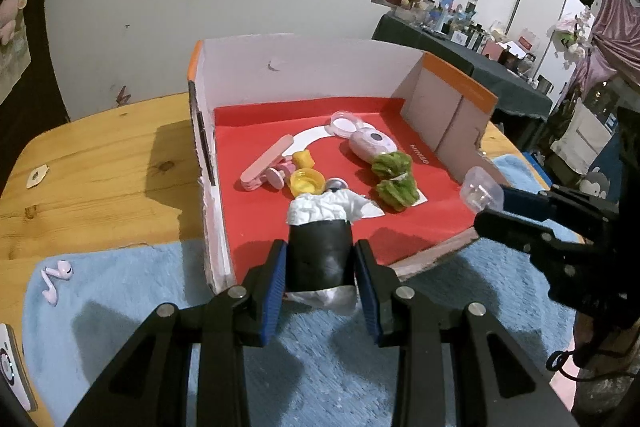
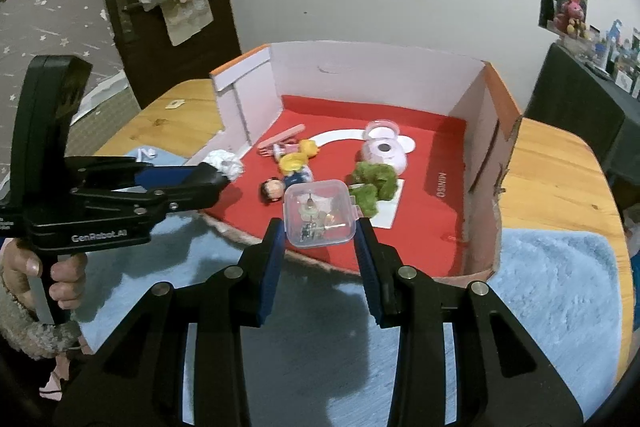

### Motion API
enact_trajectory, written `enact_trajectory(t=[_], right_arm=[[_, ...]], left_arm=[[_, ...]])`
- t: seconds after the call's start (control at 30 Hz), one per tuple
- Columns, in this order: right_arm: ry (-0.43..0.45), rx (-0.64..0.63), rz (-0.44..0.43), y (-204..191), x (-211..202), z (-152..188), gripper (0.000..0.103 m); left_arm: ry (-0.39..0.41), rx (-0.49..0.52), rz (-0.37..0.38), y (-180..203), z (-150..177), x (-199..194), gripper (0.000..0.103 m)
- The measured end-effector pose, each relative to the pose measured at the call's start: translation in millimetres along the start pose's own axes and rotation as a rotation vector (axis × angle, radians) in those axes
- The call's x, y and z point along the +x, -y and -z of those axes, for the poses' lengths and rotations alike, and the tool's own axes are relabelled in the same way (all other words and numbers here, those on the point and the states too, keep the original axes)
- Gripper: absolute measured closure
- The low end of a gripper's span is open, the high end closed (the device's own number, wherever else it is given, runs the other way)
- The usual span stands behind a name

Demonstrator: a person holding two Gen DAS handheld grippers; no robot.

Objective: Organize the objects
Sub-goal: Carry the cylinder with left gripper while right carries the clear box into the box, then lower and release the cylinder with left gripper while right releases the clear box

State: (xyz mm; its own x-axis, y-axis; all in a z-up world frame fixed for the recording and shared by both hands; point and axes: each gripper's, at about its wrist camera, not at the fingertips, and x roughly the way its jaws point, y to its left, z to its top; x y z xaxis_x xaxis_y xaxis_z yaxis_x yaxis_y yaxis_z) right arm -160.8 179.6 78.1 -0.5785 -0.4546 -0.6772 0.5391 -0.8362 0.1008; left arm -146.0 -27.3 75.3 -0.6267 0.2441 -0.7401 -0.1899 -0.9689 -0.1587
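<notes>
A cardboard box (image 1: 304, 67) with a red floor stands open on the table; it also shows in the right wrist view (image 2: 384, 75). My left gripper (image 1: 320, 265) is shut on a black roll with white crumpled ends (image 1: 320, 251), held over the box's near edge. My right gripper (image 2: 320, 231) is shut on a small clear plastic case (image 2: 318, 213) holding tiny items, also over the near edge. In the box lie a pink clip (image 1: 266, 163), a yellow cup (image 1: 306, 181), a pink round device (image 1: 372, 143), green plush pieces (image 1: 394, 177) and a small doll (image 2: 272, 191).
A blue fuzzy mat (image 1: 120, 307) covers the near part of the wooden table (image 1: 100, 163). Pink earbuds (image 1: 56, 281) lie on the mat at left. A white device (image 1: 10, 367) sits at the far left edge. A cluttered dark table (image 1: 460, 35) stands behind at right.
</notes>
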Motion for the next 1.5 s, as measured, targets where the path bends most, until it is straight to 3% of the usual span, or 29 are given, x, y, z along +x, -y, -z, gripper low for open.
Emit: enact_trajectory(t=[0.6, 1.03, 1.23, 1.5], right_arm=[[-0.086, 0.017, 0.108, 34.4, 35.7, -14.2, 0.069], [-0.187, -0.120, 0.259, 32.5, 65.8, -19.0, 0.069], [-0.227, -0.139, 0.249, 33.0, 76.3, -17.9, 0.069], [-0.243, -0.072, 0.139, 34.9, 83.6, -16.9, 0.069]], left_arm=[[-0.091, 0.008, -0.030, -13.0, -14.5, 36.1, 0.067], [-0.144, 0.105, -0.136, -3.3, -20.8, 57.7, 0.068], [-0.167, 0.139, -0.133, 4.0, -24.1, 66.1, 0.067], [-0.160, 0.113, -0.096, 3.4, -29.1, 64.4, 0.067]])
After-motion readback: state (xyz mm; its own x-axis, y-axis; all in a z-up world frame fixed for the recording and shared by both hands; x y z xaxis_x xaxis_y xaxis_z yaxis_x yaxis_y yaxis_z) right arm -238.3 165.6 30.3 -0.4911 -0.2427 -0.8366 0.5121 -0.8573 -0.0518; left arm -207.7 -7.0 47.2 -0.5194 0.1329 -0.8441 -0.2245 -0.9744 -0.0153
